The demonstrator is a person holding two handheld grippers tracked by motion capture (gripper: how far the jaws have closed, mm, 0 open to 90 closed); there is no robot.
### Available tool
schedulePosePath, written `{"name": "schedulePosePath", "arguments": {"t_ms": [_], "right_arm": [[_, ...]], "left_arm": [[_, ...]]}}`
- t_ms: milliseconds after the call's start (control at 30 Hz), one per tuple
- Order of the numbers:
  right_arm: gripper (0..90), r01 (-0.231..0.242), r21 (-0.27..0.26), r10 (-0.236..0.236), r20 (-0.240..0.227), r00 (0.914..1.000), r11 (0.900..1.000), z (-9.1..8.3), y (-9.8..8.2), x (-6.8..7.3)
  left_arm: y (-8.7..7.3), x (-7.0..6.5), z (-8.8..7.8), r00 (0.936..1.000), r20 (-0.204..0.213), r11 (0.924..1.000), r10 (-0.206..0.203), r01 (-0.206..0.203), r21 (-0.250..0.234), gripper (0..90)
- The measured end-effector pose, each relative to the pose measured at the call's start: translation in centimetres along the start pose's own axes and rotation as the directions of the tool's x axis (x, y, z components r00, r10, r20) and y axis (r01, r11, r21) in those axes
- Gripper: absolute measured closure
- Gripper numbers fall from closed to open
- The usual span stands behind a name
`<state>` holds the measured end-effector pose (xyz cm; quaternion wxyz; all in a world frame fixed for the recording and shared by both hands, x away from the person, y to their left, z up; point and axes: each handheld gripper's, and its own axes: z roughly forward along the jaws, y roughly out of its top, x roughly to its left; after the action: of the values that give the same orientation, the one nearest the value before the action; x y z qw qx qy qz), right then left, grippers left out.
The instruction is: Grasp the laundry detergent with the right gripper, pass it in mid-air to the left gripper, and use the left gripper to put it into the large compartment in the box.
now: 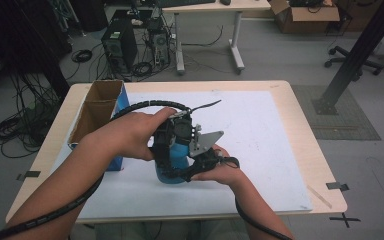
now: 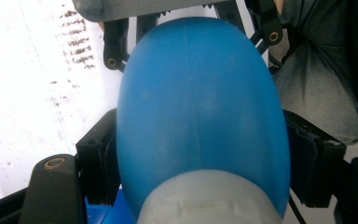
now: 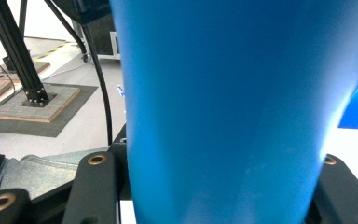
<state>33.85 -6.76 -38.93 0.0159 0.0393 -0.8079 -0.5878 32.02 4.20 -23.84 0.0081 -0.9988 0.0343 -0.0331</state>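
A blue bottle (image 1: 174, 161) with a pale grey cap stands on the white mat, near the front middle of the table. My left gripper (image 1: 176, 136) comes down on its top. In the left gripper view the rounded blue body (image 2: 200, 102) sits between the black pads (image 2: 98, 156), which touch both sides, and the cap (image 2: 209, 200) is nearest the camera. My right gripper (image 1: 192, 167), with its grey plate, holds the bottle low on its right side. The right gripper view has the blue wall (image 3: 223, 102) clamped between the two jaws.
An open cardboard box (image 1: 97, 107) with blue sides stands at the table's left, close to my left forearm. The white mat (image 1: 265, 140) covers most of the wooden table top. Beyond the far edge are computer towers, cables, a desk and a black slanted post.
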Motion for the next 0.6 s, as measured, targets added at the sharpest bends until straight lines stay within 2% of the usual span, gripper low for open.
{"name": "schedulePosePath", "arguments": {"t_ms": [300,333,600], "right_arm": [[45.0,0.000,-0.002,0.000,0.003,1.0000,1.000,-0.08,0.02,0.05],[45.0,0.000,0.001,0.000,0.003,1.0000,1.000,-0.12,0.03,0.06],[45.0,-0.002,-0.003,0.002,0.007,1.0000,1.000,-0.16,0.04,0.05]], "left_arm": [[0.17,-0.01,-0.02,1.0000,-0.006,0.9999,0.001,-0.001,0.015,30.4],[0.17,0.06,-0.03,1.0000,-0.003,0.9997,-0.004,0.004,0.024,34.2],[0.15,0.07,-0.01,0.9999,-0.012,0.9999,0.000,0.000,0.017,36.0]]}}
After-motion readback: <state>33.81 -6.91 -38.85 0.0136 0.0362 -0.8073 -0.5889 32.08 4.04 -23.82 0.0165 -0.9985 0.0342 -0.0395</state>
